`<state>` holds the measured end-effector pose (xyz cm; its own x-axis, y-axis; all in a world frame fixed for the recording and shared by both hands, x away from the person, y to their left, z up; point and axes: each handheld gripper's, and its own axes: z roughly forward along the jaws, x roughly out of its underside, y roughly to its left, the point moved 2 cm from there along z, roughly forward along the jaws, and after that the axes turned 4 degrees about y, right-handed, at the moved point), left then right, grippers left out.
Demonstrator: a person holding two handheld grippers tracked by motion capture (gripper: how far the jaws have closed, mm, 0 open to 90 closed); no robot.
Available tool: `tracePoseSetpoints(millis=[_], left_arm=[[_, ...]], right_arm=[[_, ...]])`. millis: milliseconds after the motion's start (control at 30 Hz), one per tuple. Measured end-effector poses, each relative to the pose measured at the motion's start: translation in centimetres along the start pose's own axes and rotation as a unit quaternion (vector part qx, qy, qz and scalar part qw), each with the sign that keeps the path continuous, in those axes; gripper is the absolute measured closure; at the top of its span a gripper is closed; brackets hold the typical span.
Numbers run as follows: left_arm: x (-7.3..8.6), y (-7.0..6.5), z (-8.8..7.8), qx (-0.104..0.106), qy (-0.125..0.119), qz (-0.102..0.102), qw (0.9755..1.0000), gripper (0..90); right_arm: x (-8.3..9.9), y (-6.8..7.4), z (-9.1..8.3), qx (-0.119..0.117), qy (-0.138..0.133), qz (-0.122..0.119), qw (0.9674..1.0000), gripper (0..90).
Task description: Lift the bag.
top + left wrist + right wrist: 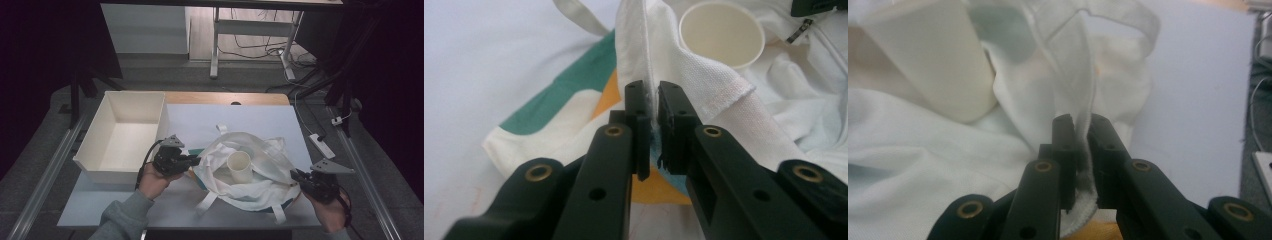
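Paper cup (240,166) base buried in crumpled white cloth bag (260,187); left gripper (196,161), right gripper (294,174) each pinching bag's soft hem either side of cup.

Dim room; grey floor (45,150); white desk legs (215,45); cables (260,50) behind.

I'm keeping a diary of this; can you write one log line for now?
left gripper: shut on bag | right gripper: shut on bag | cup: upright in bag
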<state>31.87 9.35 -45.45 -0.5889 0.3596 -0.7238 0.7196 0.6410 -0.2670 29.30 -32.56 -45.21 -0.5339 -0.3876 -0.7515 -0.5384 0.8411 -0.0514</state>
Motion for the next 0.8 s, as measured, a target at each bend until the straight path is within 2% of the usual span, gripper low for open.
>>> tracePoseSetpoints(millis=[133,267,467,800], left_arm=[[-0.3,0.3,-1.0,0.004,-0.016,-0.004,0.9999,83.3],[-0.5,0.0,-1.6,-0.001,-0.025,0.003,0.9997,83.3],[-1.1,-0.3,-2.8,-0.006,-0.04,0.01,0.9991,83.3],[-1.5,0.3,-3.9,-0.013,-0.049,0.01,0.9987,83.3]], right_arm=[[-0.7,-0.5,-1.0,0.016,-0.028,0.004,0.9995,83.3],[-1.2,-1.0,-1.5,0.025,-0.049,0.008,0.9985,83.7],[-1.7,-1.4,-2.1,0.033,-0.065,0.006,0.9973,84.0],[-3.3,-1.4,-2.2,0.034,-0.083,-0.003,0.9959,84.1]])
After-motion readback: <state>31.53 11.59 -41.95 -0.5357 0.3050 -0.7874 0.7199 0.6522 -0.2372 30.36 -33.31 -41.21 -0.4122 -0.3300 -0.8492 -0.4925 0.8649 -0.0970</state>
